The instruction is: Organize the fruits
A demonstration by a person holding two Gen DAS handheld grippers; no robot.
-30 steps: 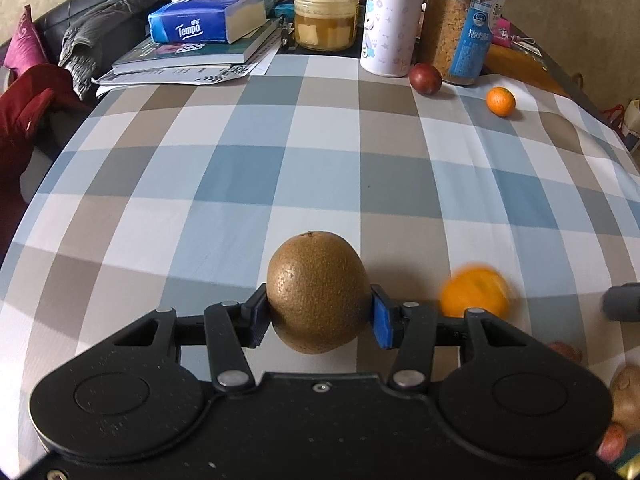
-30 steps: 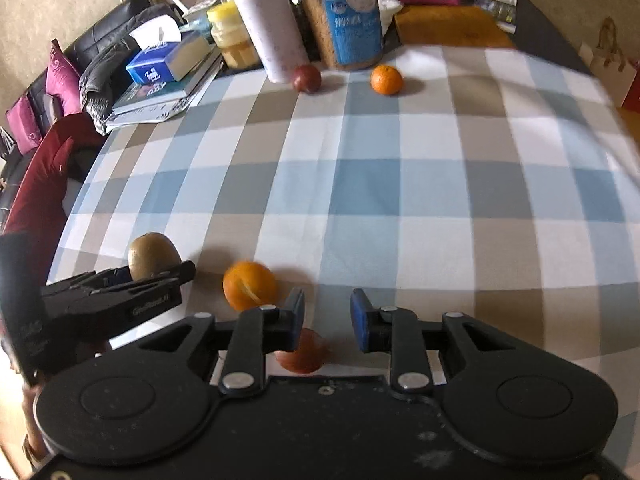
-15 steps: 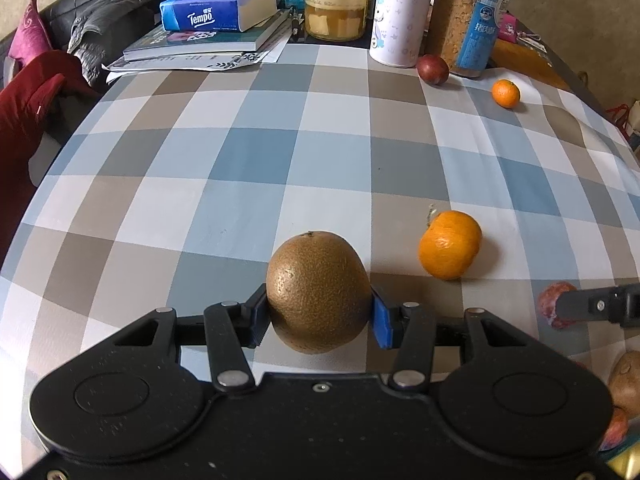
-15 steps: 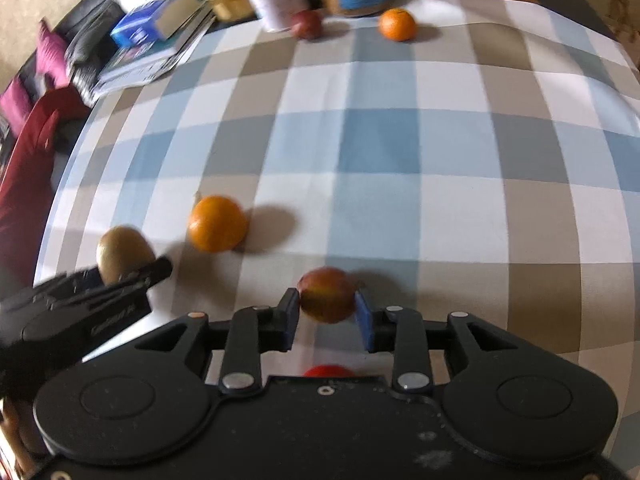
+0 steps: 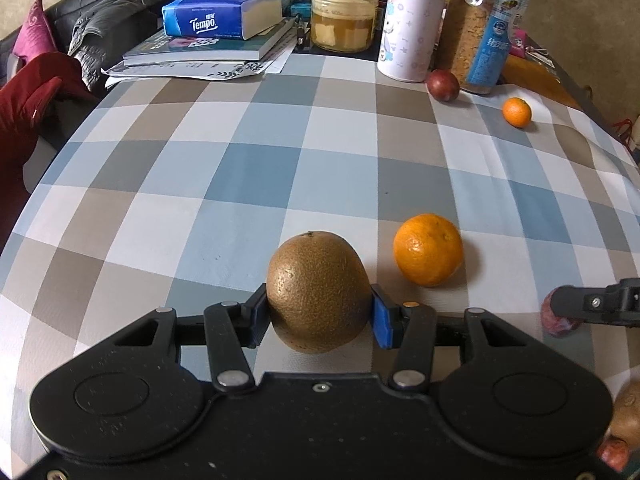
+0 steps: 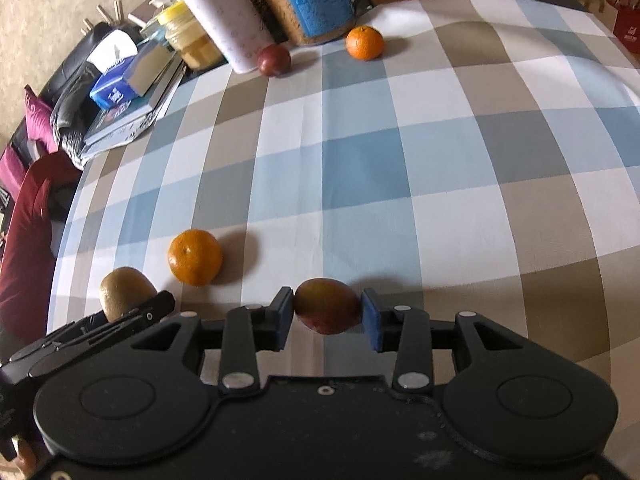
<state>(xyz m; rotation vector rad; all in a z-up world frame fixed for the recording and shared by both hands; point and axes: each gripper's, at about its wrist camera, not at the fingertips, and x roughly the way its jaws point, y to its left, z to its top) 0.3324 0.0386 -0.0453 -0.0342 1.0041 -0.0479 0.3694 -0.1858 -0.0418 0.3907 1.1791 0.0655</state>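
Two hand-held claws work over a table [image 5: 224,176] covered in a blue, grey and white check cloth. The left claw [image 5: 319,314] is clenched on a brown, rough-skinned fruit, probably a kiwi [image 5: 318,290], held just above the cloth near the front edge. The right claw [image 6: 327,316] brackets a small reddish fruit [image 6: 327,305]; its left pad touches the fruit, but a thin gap seems to show at the right pad, so I cannot tell whether it grips or has just let go.

A large orange [image 5: 428,249] sits on the cloth just beside the kiwi, between the two claws. Far back, near the jars, lie a dark red fruit [image 5: 442,85] and a small orange [image 5: 517,111], close together and well apart from the front group.

The step in hand looks like gathering fruit into a group at the front. Next, each claw would need to lower its fruit gently beside the large orange and let go without rolling it.

Containers at the back: a yellow-lidded jar [image 5: 344,16] with pale chunks in liquid, a clip-top jar [image 5: 476,32] of brown crumbs, a white bottle [image 5: 408,20]. No fruit bowl is visible.
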